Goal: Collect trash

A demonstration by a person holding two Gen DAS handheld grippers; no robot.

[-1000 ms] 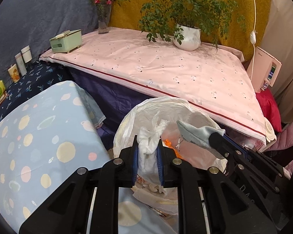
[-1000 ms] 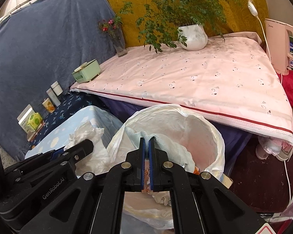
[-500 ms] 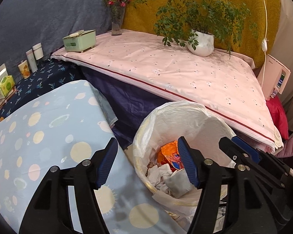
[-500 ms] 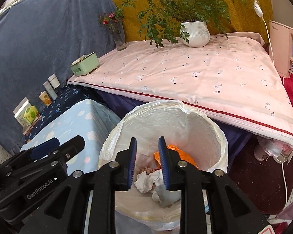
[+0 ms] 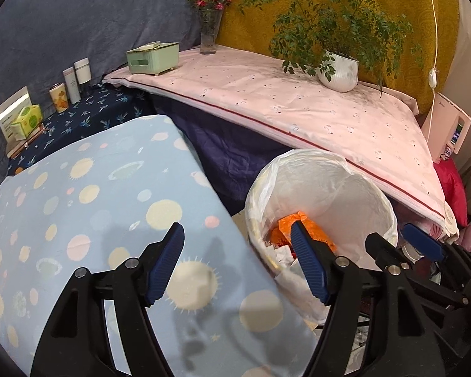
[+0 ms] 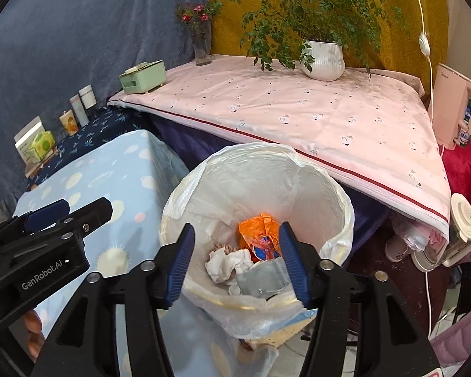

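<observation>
Jaws of both our grippers opening, empty, right gripper point(image 6: 237, 262) above the lined trash bin point(image 6: 336, 194), crumpled tissue point(image 6: 226, 259), orange wrapper point(image 6: 257, 235) and what looks like a grey mask point(image 6: 263, 278) inside, left gripper point(image 5: 235, 264) over the blue dotted surface point(image 5: 88, 194) beside it.

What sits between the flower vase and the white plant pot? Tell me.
Nothing: bare pink cloth between flower vase and white plant pot, in the right wrist view.

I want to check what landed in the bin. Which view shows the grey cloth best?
The right wrist view: the grey cloth lies in plain sight at the near side of the bin, beside a white tissue and an orange wrapper. In the left wrist view the bin's near rim and a tool finger hide the cloth; only the wrapper shows clearly.
</observation>
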